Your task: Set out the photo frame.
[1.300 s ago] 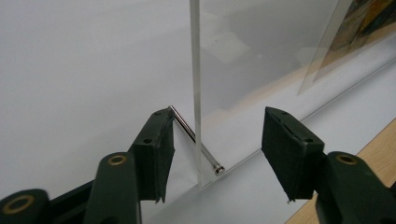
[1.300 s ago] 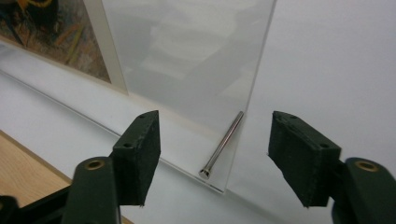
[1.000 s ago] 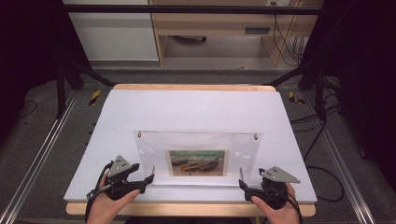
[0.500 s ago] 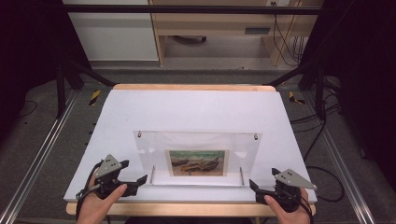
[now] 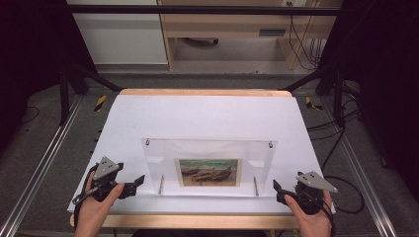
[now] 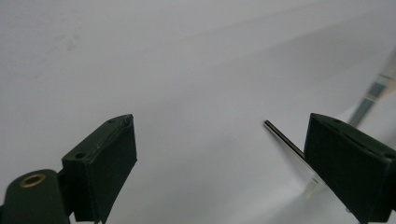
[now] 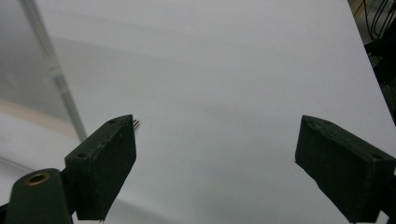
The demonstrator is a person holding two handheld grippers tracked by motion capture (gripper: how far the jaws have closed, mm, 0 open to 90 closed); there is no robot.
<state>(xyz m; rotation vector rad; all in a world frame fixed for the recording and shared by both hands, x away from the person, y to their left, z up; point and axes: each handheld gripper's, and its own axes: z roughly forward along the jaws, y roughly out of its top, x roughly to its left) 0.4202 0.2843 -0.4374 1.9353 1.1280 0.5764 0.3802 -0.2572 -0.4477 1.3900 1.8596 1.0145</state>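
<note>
- Your L gripper point(image 5: 139, 180) sits near the front edge of the tabletop point(image 5: 207, 116), just left of the acrylic frame point(image 5: 210, 165); its jaws have just been opening, now wide, w/ nothing between them.
- Your R gripper point(image 5: 275, 186) sits just right of the frame, jaws wide apart, nothing held.
- In L gripper view, a metal pin point(image 6: 285, 140) of the frame shows beside one jaw.
- Frame stands betw. both grippers, boat picture point(image 5: 209, 172) at its low centre, apart from both.
- Beyond the frame: bare white tabletop.
</note>
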